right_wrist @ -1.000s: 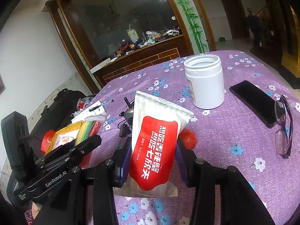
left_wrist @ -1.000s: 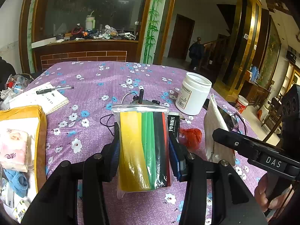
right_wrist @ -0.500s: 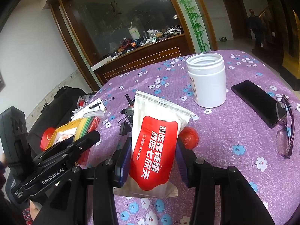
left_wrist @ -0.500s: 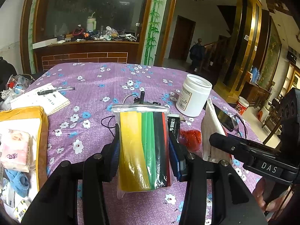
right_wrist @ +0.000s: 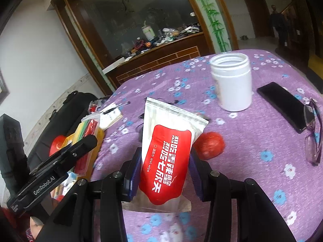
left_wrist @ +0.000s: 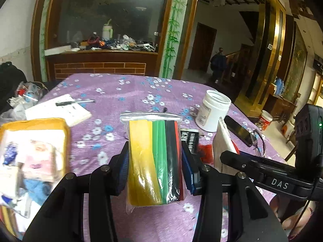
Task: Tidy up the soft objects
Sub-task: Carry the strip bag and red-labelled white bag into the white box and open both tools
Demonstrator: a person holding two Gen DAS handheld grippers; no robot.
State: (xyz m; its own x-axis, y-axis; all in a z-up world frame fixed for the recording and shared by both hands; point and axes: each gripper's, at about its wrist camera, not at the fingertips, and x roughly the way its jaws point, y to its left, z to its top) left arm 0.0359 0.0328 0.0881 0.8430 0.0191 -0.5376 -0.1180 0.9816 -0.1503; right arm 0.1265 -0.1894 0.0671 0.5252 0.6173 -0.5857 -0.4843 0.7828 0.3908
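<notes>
Jaws clamp clear bag [left_wrist: 154, 161] and wipes pouch [right_wrist: 167, 157].

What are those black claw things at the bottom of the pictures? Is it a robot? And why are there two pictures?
No robot: a person holds a claw in each hand, and each claw has its own camera looking along its fingers, hence two pictures. The left claw squeezes a clear bag of coloured strips. The right claw squeezes a red-and-white wet wipe pack. Below is a purple flowered tablecloth with a white jar, a black phone, glasses, and a yellow box of soft things.
</notes>
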